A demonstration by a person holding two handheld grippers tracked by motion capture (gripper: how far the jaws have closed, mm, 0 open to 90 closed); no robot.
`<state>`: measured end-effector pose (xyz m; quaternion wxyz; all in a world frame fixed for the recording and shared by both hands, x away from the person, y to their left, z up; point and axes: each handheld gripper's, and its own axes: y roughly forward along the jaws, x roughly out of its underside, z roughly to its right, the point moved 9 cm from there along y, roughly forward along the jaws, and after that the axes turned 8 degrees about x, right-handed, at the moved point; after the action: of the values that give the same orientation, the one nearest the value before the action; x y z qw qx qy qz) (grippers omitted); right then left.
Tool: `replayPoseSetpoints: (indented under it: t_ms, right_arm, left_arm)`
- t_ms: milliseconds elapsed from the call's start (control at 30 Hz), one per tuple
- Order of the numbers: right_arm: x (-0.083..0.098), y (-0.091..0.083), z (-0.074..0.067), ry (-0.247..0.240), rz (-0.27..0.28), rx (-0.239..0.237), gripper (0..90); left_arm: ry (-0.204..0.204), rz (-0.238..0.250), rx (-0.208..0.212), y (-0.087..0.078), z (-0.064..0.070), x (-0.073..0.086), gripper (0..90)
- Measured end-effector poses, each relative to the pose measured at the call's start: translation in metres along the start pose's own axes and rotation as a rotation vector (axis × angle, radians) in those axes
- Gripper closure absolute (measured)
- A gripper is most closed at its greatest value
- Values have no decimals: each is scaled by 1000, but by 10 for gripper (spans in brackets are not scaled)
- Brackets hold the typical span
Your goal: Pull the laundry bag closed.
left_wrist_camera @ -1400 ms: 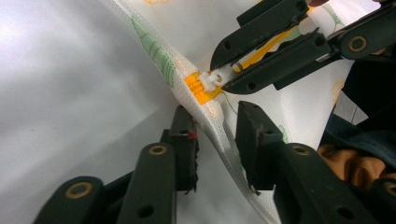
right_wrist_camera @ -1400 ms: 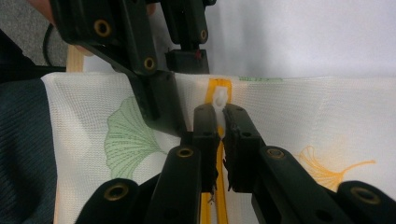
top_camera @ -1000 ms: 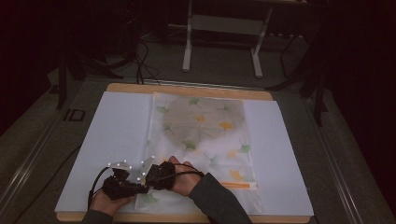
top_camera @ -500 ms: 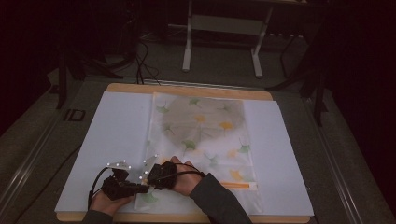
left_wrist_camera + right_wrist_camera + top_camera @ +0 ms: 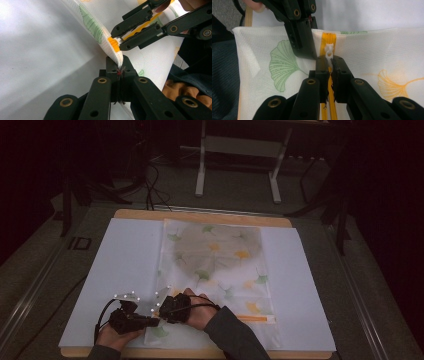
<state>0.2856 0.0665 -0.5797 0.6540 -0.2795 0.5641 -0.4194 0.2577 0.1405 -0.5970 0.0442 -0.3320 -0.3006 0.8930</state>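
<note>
Black jaws of the left gripper are clenched on the corner of the mesh bag, pinching the white fabric just below the end of the zip. Close beside it, the right gripper is clamped on the white pull of that zip; in the left gripper view its two jaws sit either side of the orange track, almost touching the left gripper's tip.

Outward from the grips, the bag lies flat on a white sheet that covers a wooden table. It is pale, see-through mesh printed with green and orange ginkgo leaves, with something rounded and grey inside its far half. Its near edge carries the orange zip, and the pinched corner is at the near left, lifted slightly off the sheet. Both hands come in at the near edge, the right sleeve lying across the bag's near end.

I judge the step to be working the zip: one gripper anchors the fabric while the other holds the pull. Next, the right gripper would need to draw the pull along the track toward the bag's right side, keeping its line straight, while the left keeps the corner taut so the mesh does not bunch or jam in the slider.

No brand, label or writing can be read on the bag or anywhere else.
</note>
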Motion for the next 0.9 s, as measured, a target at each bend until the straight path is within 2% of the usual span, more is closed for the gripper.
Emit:
replayPoseSetpoints:
  t_ms: [900]
  right_arm:
    - [10,6,0,16,-16,-7,847]
  left_arm:
    - [5,7,0,-2,1,-1,884]
